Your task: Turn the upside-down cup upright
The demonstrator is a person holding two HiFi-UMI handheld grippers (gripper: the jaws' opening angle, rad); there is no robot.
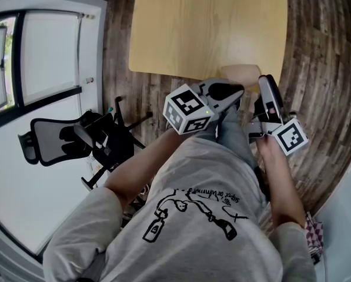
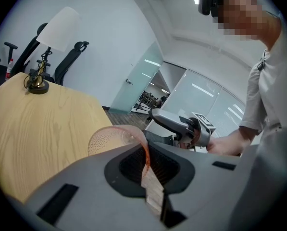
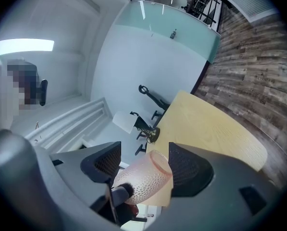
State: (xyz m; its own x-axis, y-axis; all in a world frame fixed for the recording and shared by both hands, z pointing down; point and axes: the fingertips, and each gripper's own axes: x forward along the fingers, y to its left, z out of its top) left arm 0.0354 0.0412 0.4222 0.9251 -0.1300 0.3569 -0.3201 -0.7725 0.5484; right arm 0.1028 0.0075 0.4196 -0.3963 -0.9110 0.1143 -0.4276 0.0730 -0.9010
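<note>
The left gripper (image 2: 150,177) is pinching the thin rim of the pink cup (image 2: 115,138). It holds the cup in the air by the near edge of the wooden desk (image 1: 210,28). The cup is see-through, bumpy and round, and it lies sideways. The right gripper (image 3: 141,160) has its jaws wide apart on both sides of the cup, not squeezing. The cup's bottom points away from it.

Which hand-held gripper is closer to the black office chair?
Left. The left gripper, pinching the pink translucent cup, is on the black office chair's side; the right gripper lies beyond it, farther away.
</note>
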